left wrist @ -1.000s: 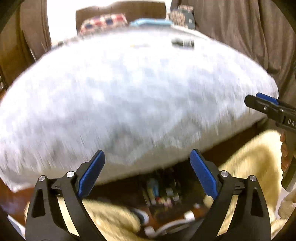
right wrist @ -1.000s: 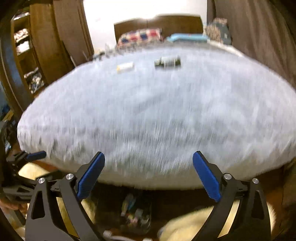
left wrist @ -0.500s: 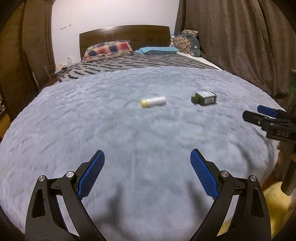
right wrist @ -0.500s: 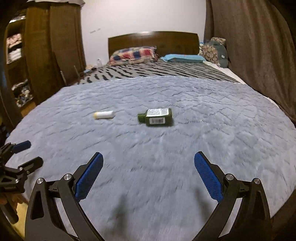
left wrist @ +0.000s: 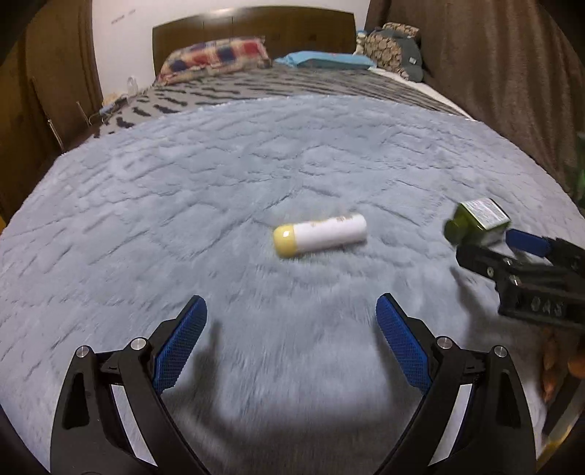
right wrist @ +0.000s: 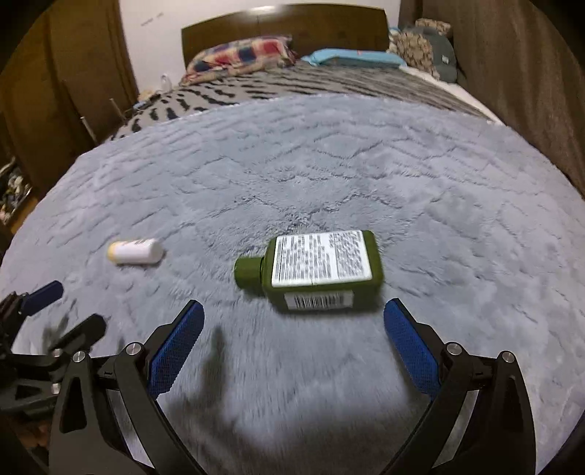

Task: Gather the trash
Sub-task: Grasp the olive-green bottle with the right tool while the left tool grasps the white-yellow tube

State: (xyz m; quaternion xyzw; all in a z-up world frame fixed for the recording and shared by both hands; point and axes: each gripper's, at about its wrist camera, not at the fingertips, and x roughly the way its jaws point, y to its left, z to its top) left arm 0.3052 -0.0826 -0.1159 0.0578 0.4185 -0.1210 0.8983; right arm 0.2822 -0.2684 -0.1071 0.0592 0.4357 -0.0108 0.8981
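Note:
A white tube with a yellow cap (left wrist: 320, 235) lies on its side on the grey fluffy blanket (left wrist: 182, 204). My left gripper (left wrist: 290, 329) is open and empty, just short of the tube. A green bottle with a white label (right wrist: 310, 268) lies flat, cap to the left. My right gripper (right wrist: 294, 330) is open and empty, just short of the bottle. The tube also shows in the right wrist view (right wrist: 134, 251), and the bottle in the left wrist view (left wrist: 475, 221). Each gripper shows at the edge of the other's view, the right one (left wrist: 512, 252) and the left one (right wrist: 55, 307).
The blanket covers the foot of a bed with a striped cover (left wrist: 292, 87), pillows (left wrist: 215, 58) and a wooden headboard (left wrist: 256, 25). Brown curtains (left wrist: 512, 73) hang at the right. Wooden furniture (right wrist: 55, 91) stands at the left.
Both grippers rose from below the bed's edge to above the blanket and moved forward. The tube and the bottle now lie much closer to the fingers. Both stay open.

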